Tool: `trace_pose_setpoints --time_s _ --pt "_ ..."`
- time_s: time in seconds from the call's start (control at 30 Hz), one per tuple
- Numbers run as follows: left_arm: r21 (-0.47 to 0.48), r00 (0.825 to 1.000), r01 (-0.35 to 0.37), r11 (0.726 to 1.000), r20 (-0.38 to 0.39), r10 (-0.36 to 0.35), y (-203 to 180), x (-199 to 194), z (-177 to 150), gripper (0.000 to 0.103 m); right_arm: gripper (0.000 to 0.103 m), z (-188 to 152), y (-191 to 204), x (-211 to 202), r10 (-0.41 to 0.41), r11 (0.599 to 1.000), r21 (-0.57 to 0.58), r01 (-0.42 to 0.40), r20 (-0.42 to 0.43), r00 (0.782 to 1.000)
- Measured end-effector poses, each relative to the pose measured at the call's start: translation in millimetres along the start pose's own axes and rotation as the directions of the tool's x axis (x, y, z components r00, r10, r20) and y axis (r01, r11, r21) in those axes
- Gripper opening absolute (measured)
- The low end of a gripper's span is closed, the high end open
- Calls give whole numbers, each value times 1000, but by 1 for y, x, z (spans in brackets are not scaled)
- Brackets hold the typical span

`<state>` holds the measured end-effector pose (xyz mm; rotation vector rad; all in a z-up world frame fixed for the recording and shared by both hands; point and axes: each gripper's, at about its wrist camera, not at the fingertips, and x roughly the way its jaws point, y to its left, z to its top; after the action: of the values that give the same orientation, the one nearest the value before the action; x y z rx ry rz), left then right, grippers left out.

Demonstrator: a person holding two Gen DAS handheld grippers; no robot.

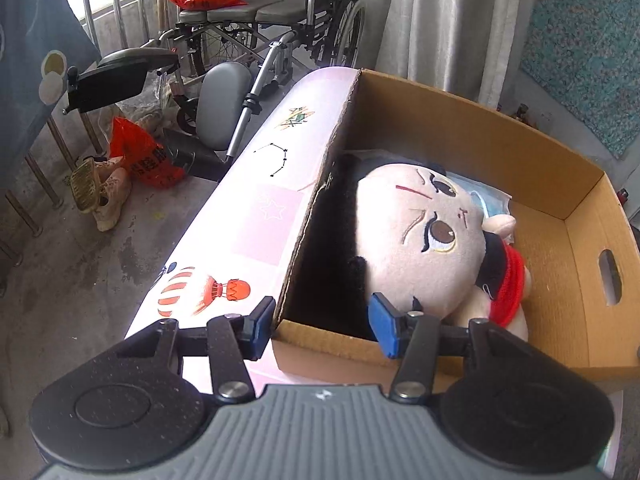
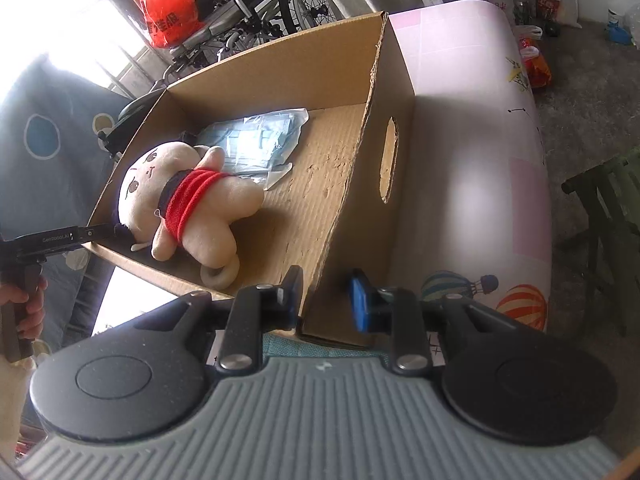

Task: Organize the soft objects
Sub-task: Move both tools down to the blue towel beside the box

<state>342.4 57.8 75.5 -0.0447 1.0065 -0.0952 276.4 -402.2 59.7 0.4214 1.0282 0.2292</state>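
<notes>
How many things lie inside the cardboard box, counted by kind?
Plush doll: 1
Pack of blue face masks: 1
Total in the cardboard box: 2

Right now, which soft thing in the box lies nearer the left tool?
The plush doll, with the red band; it lies right behind the left tool. The blue packet lies farther back.

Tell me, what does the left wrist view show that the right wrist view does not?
Only the left wrist view shows the shoes on the floor and the left tool straddling the box corner. Only the right wrist view shows a hand on a handle and the right tool astride the box wall. Both show the cardboard box, plush doll, blue packet and wheelchair.
</notes>
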Motion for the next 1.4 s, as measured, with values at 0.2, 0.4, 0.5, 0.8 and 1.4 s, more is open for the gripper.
trace_pose_setpoints --time_s 0.2,0.4,0.5,0.8,1.4 --pt "34 1000 -3 999 -1 3 -9 -8 -12 52 24 3 -3 -2 -21 1000 0 21 14 1000" --pt "54 996 -77 996 42 75 -13 -19 -24 81 26 8 -15 -10 2 1000 22 -3 45 999" --pt "77 985 -142 987 111 133 -15 -40 -31 80 27 5 -27 -29 61 997 46 -65 85 994" --pt "221 983 -25 975 181 -16 -45 -123 -75 77 33 -49 -49 -84 134 988 60 -141 101 986" --pt "71 904 426 902 -81 -421 -157 0 -145 69 69 -97 -80 5 146 960 241 -141 -3 989"
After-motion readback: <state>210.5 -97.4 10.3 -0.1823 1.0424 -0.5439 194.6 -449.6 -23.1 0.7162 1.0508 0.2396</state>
